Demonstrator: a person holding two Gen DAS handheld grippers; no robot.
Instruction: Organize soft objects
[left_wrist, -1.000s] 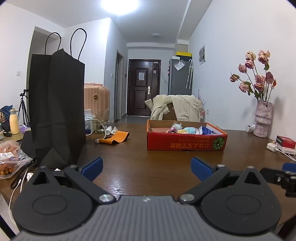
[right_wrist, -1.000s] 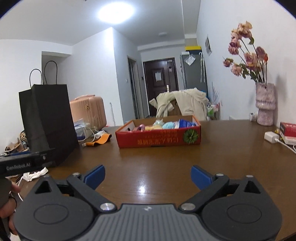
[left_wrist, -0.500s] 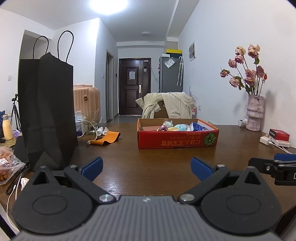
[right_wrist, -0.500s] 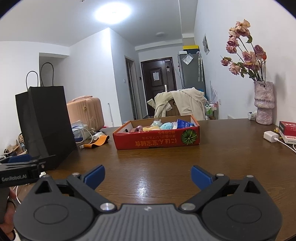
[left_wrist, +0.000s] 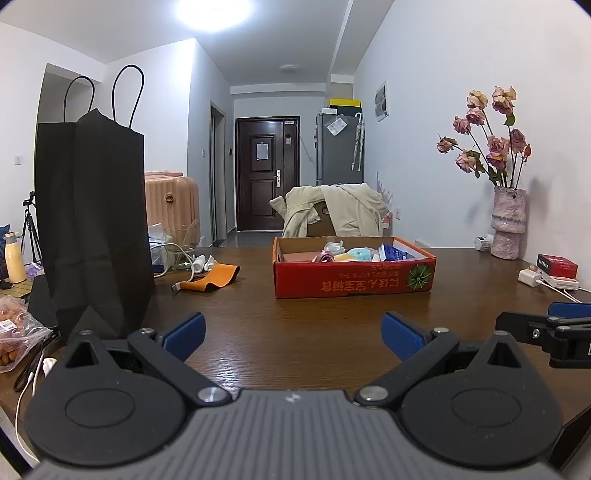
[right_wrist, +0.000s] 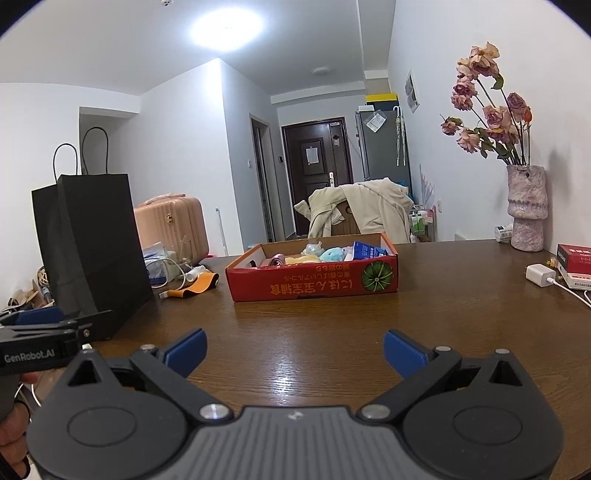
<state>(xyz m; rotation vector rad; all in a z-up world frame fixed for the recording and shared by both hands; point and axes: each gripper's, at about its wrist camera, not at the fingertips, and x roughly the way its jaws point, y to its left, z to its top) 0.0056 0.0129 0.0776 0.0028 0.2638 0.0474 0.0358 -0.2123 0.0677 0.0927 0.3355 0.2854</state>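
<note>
A red cardboard box (left_wrist: 352, 283) (right_wrist: 314, 286) sits on the brown table, well ahead of both grippers. It holds soft items: a light blue plush (left_wrist: 360, 253) (right_wrist: 332, 254), a pale yellow piece, a pink roll and a blue packet. A tall black paper bag (left_wrist: 94, 221) (right_wrist: 92, 243) stands upright at the left. My left gripper (left_wrist: 293, 334) is open and empty above the near table. My right gripper (right_wrist: 295, 350) is open and empty too, to the right of the left one.
An orange strap (left_wrist: 216, 278) and white cables lie between bag and box. A vase of dried roses (left_wrist: 508, 221), a red packet (left_wrist: 557, 264) and a white charger (left_wrist: 530, 277) are at the right. A snack bag (left_wrist: 14, 332) lies far left.
Both views have shifted a little, so the box now sits slightly nearer and more centred. Both grippers stay open and empty.
</note>
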